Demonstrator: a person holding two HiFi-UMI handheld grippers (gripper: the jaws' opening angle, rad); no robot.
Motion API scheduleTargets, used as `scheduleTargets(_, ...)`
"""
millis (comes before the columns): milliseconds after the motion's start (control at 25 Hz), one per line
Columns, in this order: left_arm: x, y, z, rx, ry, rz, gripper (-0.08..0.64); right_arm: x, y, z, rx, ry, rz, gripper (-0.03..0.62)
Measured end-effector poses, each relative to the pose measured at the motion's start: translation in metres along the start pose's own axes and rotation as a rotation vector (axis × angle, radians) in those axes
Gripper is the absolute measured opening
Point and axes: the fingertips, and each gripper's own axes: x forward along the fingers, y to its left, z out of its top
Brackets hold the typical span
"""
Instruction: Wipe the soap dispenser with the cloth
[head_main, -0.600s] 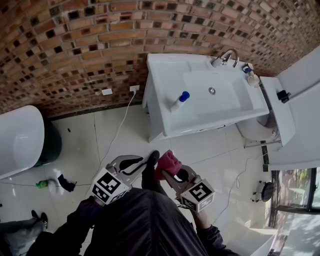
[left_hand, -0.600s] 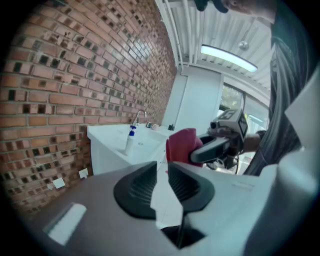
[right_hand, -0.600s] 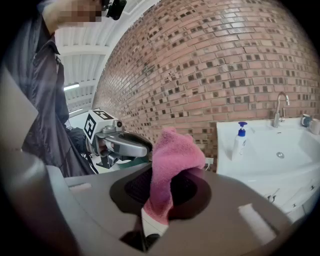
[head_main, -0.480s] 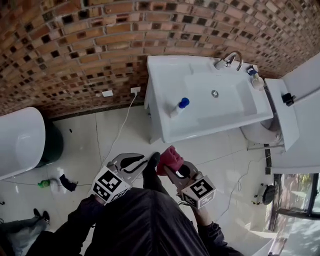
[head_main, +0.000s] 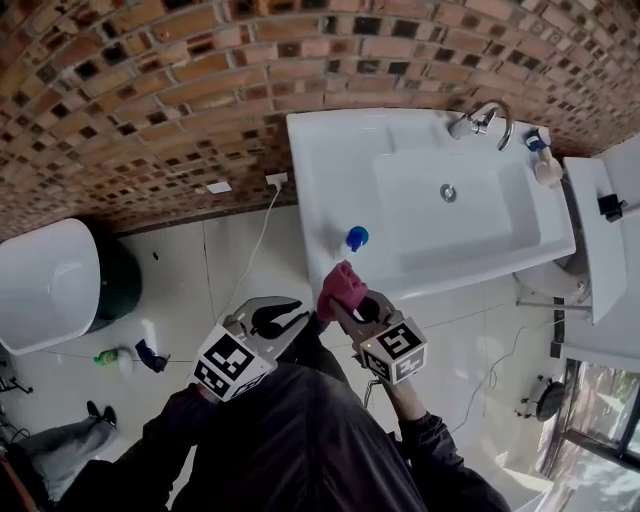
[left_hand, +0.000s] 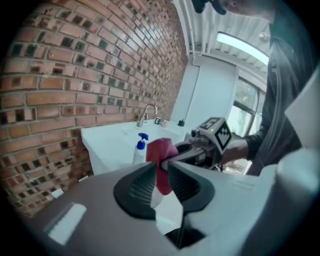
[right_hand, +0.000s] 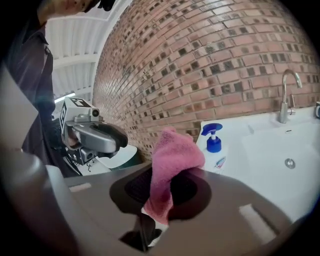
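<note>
Right claw (head_main: 352, 308) was clenched on the pink cloth (head_main: 341, 286) and had come much closer to the soap bottle (head_main: 354, 240) on the front corner of the sink (head_main: 320, 170), while the left claw (head_main: 283, 320) was shut on nothing, so wiping could probably start soon.

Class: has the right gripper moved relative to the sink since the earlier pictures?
Yes. The right gripper, holding the pink cloth, has moved toward the sink, reaching its front edge.

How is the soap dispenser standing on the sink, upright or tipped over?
Upright: on the soap dispenser, the blue pump sits straight above the white bottle in both gripper views, at the corner of the sink.
</note>
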Motion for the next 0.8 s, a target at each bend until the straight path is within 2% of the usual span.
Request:
scheduleTargets(200, 0.006, 0.010, 0.005, -0.003, 0.028, 0.002, 0.069, 0.034, -0.024, -0.005, 0.070, 0.007, 0.035, 0.069)
scheduleTargets(280, 0.006, 0.016, 0.008, 0.001, 0.025, 0.006, 0.069, 0.046, -0.032, -0.015, 0.130, 0.023, 0.039, 0.069)
scheduleTargets(400, 0.003, 0.024, 0.015, 0.022, 0.030, 0.003, 0.069, 0.059, -0.046, -0.033, 0.321, 0.033, 0.050, 0.069)
scheduleTargets(480, 0.000, 0.029, 0.019, 0.030, 0.032, 0.003, 0.069, 0.064, -0.056, -0.038, 0.478, 0.014, 0.063, 0.069)
scheduleTargets(560, -0.004, 0.034, 0.022, 0.028, 0.030, 0.003, 0.069, 0.068, -0.062, -0.039, 0.591, -0.004, 0.079, 0.067)
scheduleTargets(800, -0.008, 0.044, 0.020, 0.029, 0.035, -0.022, 0.069, 0.082, -0.066, -0.044, 0.678, 0.072, 0.089, 0.067)
